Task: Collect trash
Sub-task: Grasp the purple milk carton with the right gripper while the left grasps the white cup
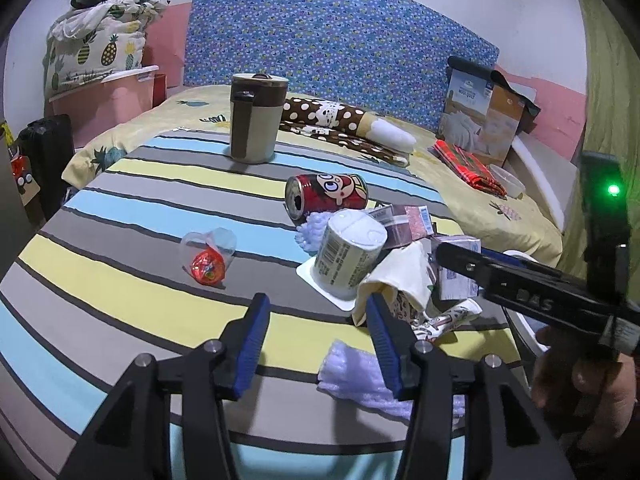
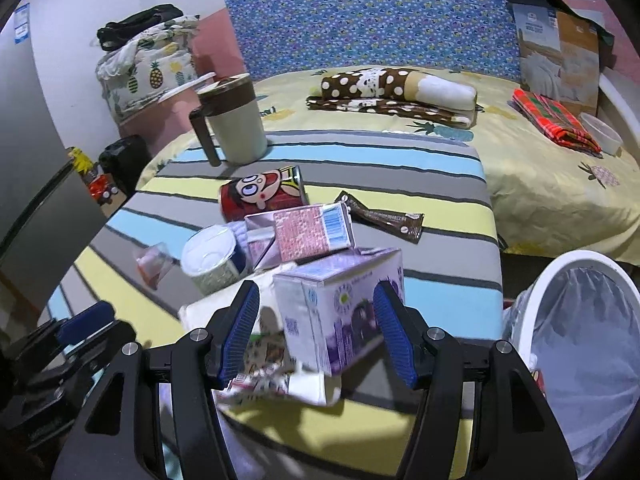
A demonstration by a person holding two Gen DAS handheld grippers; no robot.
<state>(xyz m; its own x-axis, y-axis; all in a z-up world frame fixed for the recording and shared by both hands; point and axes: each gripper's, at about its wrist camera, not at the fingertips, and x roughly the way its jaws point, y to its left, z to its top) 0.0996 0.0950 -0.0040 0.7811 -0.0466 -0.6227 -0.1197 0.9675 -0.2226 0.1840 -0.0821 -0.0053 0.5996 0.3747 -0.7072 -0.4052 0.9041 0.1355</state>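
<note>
Trash lies heaped on a striped cloth. My right gripper (image 2: pixel 316 312) is open around a purple-and-white carton (image 2: pixel 336 312); a gap shows at its left pad. Behind the carton lie a pink carton (image 2: pixel 308 232), a tipped yogurt cup (image 2: pixel 210 258), a red can (image 2: pixel 262 196) and a brown sachet (image 2: pixel 384 218). My left gripper (image 1: pixel 316 316) is open over bare cloth just short of the yogurt cup (image 1: pixel 348 256), with white foam (image 1: pixel 352 376) by its right finger. A clear wrapper with an orange sweet (image 1: pixel 208 258) lies to the left.
A white-rimmed bin with a plastic liner (image 2: pixel 580 320) stands off the cloth's right edge. A lidded mug (image 1: pixel 256 118) stands at the far side of the cloth. Folded blankets, a quilt pack and a small tub rest on the yellow bed behind. A person's hand (image 1: pixel 580 380) holds the right gripper.
</note>
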